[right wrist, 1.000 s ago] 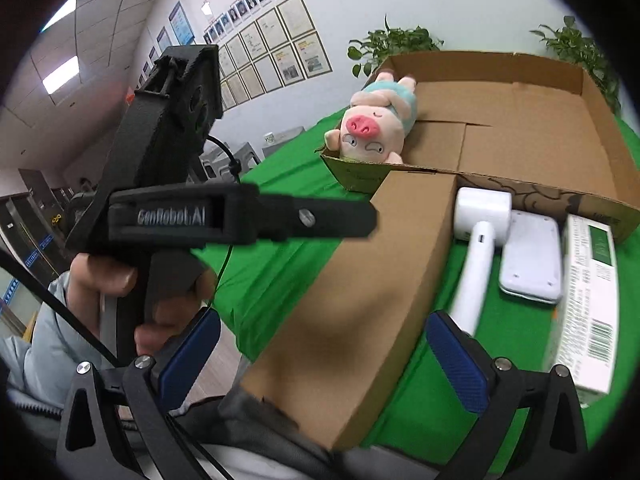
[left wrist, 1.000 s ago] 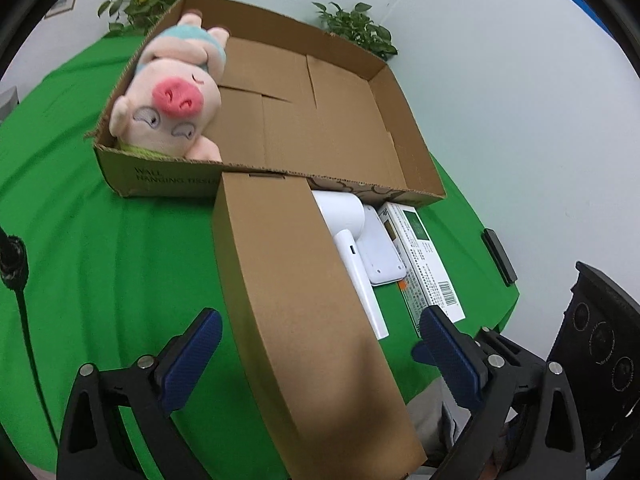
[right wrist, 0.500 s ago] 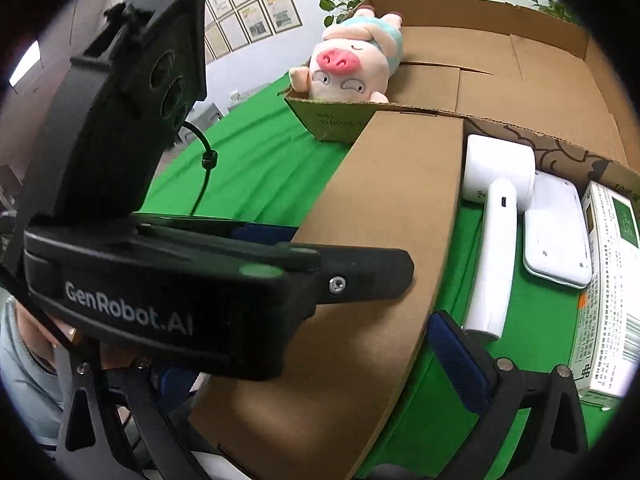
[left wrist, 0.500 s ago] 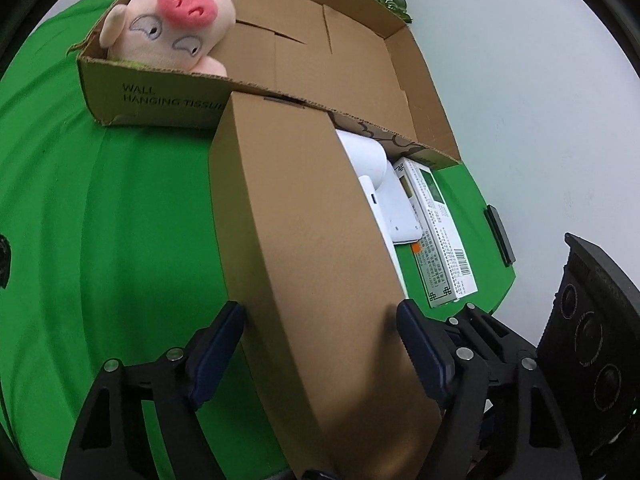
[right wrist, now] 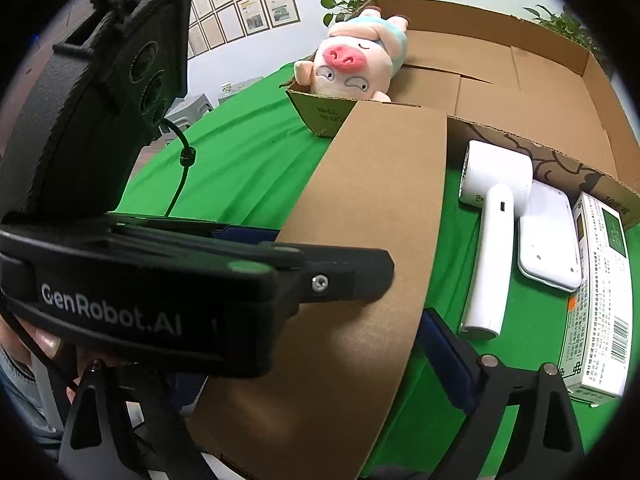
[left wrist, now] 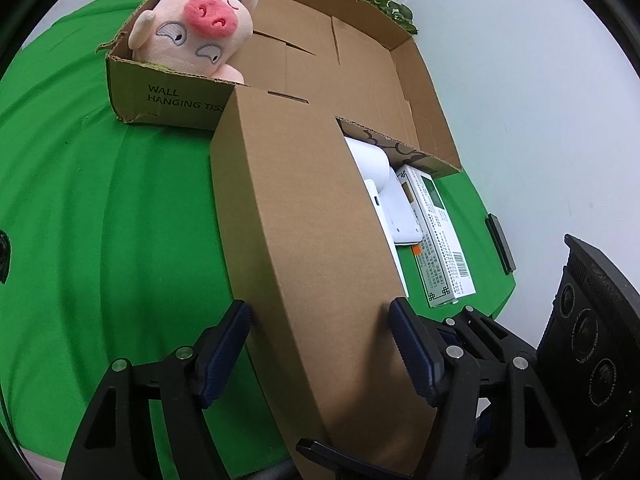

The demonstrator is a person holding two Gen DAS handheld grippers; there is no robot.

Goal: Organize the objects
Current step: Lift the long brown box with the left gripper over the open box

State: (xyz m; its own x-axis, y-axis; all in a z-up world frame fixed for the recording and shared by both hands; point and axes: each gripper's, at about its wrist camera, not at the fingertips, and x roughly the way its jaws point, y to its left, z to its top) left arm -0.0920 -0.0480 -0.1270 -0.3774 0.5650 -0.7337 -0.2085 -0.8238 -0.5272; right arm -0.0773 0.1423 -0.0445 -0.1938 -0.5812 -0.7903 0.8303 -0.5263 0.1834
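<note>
A long brown cardboard box (left wrist: pixel 304 240) lies on the green table, its far end against the big open carton (left wrist: pixel 360 64). My left gripper (left wrist: pixel 320 332) straddles the box's near end. Its jaws are closing, and both blue pads (left wrist: pixel 228 344) lie against the box's sides. In the right wrist view the same box (right wrist: pixel 380 200) runs between the fingers of my right gripper (right wrist: pixel 312 360). Its jaws are closing too, and its right pad (right wrist: pixel 444 356) stands just off the box's side. The left gripper's black body (right wrist: pixel 160 280) hides the other finger.
A pink plush pig (left wrist: pixel 196 28) lies in the carton's left corner. Right of the long box lie a white hair dryer (right wrist: pixel 492 240), a flat white device (right wrist: pixel 552 240) and a white-green packet (right wrist: pixel 600 300). A small black item (left wrist: pixel 500 244) sits near the table's right edge.
The left jaws have come in from wide open until the pads meet the long box. Both grippers have sunk closer to its near end. The right jaws have narrowed slightly.
</note>
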